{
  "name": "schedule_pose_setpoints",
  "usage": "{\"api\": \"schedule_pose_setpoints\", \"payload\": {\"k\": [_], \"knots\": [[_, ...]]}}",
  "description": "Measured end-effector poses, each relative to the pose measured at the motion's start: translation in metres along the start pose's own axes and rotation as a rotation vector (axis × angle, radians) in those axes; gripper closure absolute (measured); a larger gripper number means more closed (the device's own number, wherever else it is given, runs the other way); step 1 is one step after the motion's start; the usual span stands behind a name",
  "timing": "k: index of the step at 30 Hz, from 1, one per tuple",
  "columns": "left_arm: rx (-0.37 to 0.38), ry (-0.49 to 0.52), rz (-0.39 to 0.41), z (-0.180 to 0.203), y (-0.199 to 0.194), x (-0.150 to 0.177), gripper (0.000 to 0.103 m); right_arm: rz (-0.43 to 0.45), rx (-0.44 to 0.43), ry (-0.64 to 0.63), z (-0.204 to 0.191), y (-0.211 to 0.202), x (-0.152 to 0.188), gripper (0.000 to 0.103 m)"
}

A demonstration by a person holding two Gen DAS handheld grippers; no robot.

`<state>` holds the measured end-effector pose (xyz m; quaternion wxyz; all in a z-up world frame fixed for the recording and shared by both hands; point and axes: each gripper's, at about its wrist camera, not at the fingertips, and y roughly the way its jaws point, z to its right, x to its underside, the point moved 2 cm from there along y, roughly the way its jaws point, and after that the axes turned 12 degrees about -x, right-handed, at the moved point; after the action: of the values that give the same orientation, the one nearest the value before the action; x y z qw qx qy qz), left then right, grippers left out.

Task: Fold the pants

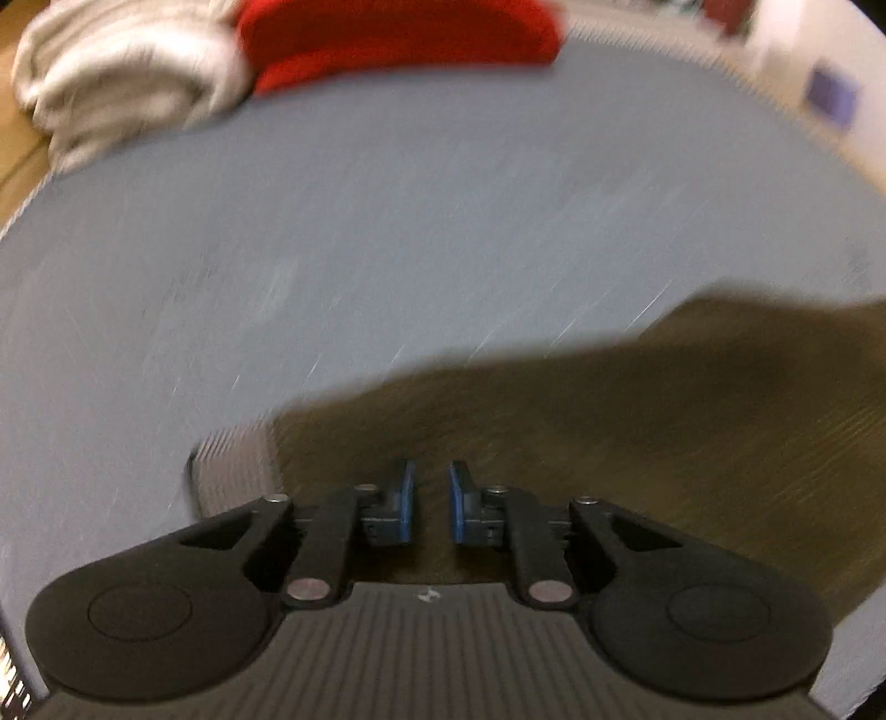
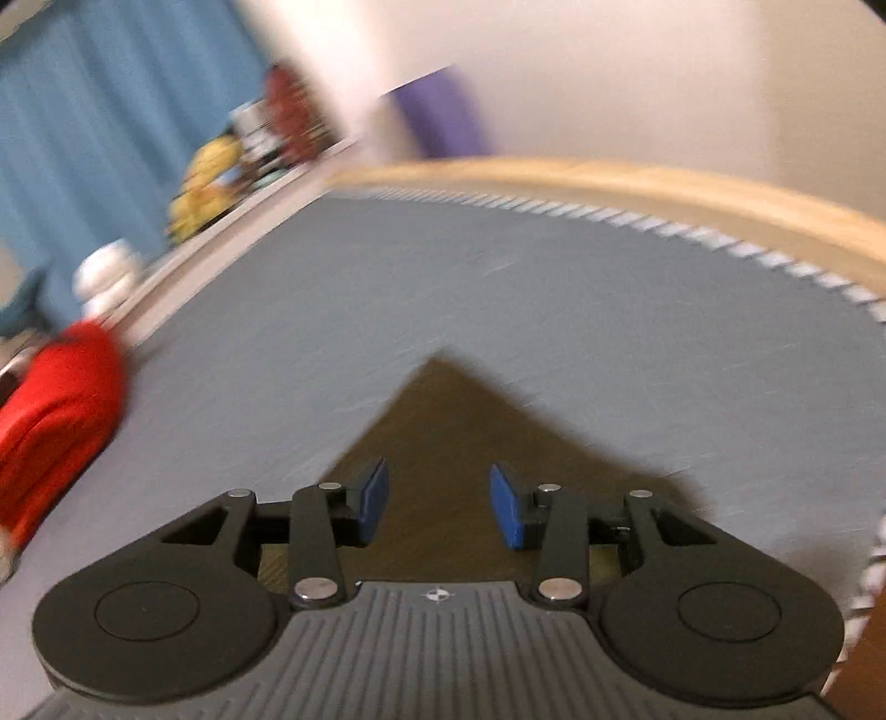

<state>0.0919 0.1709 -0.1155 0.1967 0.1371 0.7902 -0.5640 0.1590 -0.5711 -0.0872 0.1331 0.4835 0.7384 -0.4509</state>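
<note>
Olive-brown ribbed pants (image 1: 609,432) lie flat on a grey mat (image 1: 387,249) on the worktop. The left gripper (image 1: 431,501) hangs over them, blue pads a narrow gap apart, pinching nothing. The right gripper (image 2: 439,501) is spread above a pointed corner of the pants (image 2: 443,421). Left view alone shows white cloth (image 1: 122,83) at 11 o'clock; both show red cloth (image 2: 50,404)

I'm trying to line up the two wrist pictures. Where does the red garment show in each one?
Left wrist: the red garment sits at the top centre, at the far edge of the grey mat, beside a whitish pile.
Right wrist: the red garment lies at the left edge, on the mat's border.
Shared landmark: the brown pants under both grippers.
</note>
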Motion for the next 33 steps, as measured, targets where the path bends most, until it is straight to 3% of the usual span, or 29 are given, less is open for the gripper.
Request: {"api": "schedule_pose_setpoints", "payload": {"k": [2, 4, 6, 7, 8, 10, 13, 18, 22, 26, 29, 33], "knots": [[0.025, -0.033, -0.019, -0.009, 0.007, 0.004, 0.095, -0.058, -0.087, -0.071, -0.020, 0.011, 0.007, 0.059], [0.044, -0.094, 0.035, -0.019, -0.006, -0.001, 0.093, -0.094, -0.144, -0.186, -0.046, 0.018, 0.015, 0.059], [0.011, -0.136, 0.124, -0.029, -0.021, -0.007, 0.074, -0.117, -0.200, -0.314, -0.072, 0.023, 0.020, 0.059], [-0.012, -0.160, 0.151, -0.034, -0.025, -0.010, 0.053, -0.124, -0.233, -0.384, -0.086, 0.022, 0.026, 0.059], [-0.033, -0.185, 0.162, -0.039, -0.024, -0.011, 0.040, -0.136, -0.270, -0.448, -0.099, 0.021, 0.033, 0.059], [-0.067, -0.227, 0.145, -0.047, -0.016, -0.011, 0.033, -0.172, -0.347, -0.546, -0.123, 0.021, 0.046, 0.059], [-0.082, -0.240, 0.092, -0.052, 0.005, -0.010, 0.031, -0.254, -0.446, -0.687, -0.156, 0.019, 0.066, 0.059], [-0.070, -0.228, 0.104, -0.052, 0.014, -0.010, 0.026, -0.398, -0.533, -0.867, -0.179, 0.010, 0.106, 0.059], [-0.109, -0.227, 0.104, -0.050, 0.017, -0.012, 0.025, -0.481, -0.582, -0.957, -0.193, 0.003, 0.135, 0.058], [-0.122, -0.170, 0.089, -0.041, 0.027, -0.013, 0.033, -0.549, -0.573, -1.005, -0.195, 0.001, 0.156, 0.055], [-0.156, -0.105, 0.107, -0.031, 0.032, -0.013, 0.033, -0.647, -0.517, -1.055, -0.189, 0.007, 0.176, 0.054], [-0.166, -0.074, 0.128, -0.026, 0.033, -0.012, 0.033, -0.701, -0.471, -1.120, -0.186, 0.009, 0.186, 0.054]]}}
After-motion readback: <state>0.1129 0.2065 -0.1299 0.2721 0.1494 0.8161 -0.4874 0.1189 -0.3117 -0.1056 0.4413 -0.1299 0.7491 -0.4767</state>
